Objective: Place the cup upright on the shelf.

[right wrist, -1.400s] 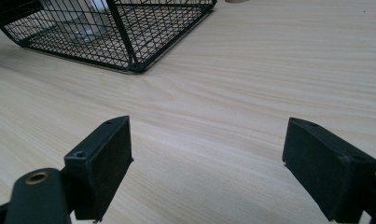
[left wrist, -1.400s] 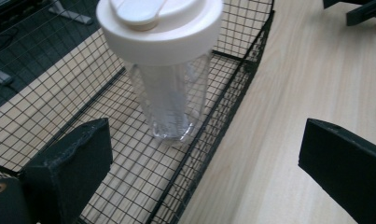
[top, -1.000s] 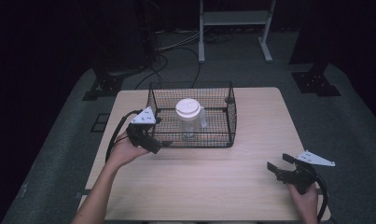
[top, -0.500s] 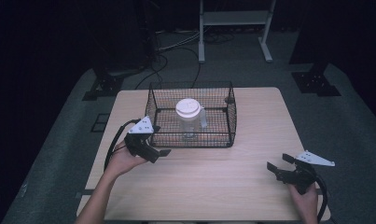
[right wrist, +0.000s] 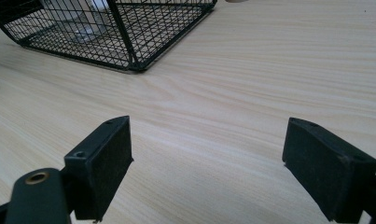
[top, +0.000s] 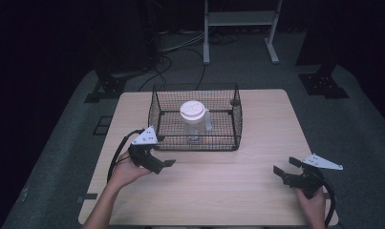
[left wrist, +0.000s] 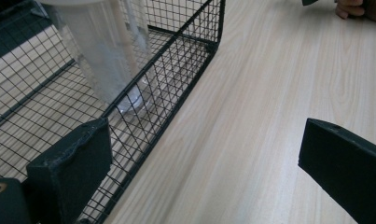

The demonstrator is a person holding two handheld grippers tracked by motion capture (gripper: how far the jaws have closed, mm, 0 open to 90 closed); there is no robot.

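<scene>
A black wire basket point(top: 199, 143) stands at the middle of the wooden table point(top: 219, 191). Inside it is a clear plastic jug point(top: 194, 125) with a white lid, upright. My left gripper point(top: 162, 155) is open, just off the basket's near left corner, holding nothing. In the left gripper view the jaws point(left wrist: 206, 163) stand wide apart, with the basket's wire wall point(left wrist: 176, 88) and the jug point(left wrist: 106, 51) to their left. My right gripper point(top: 284, 167) is open near the table's front right corner. Its jaws point(right wrist: 223, 163) frame bare wood, and the basket point(right wrist: 129, 28) lies farther off.
The person's other hand point(left wrist: 358, 7) shows at the top right of the left gripper view. Beyond the table are grey floor mats, cables and a white stand point(top: 240, 28). Bare wood stretches between the two grippers in front of the basket.
My left gripper has drawn back from the basket's left side toward the near edge of the table. The right gripper has stayed put.
</scene>
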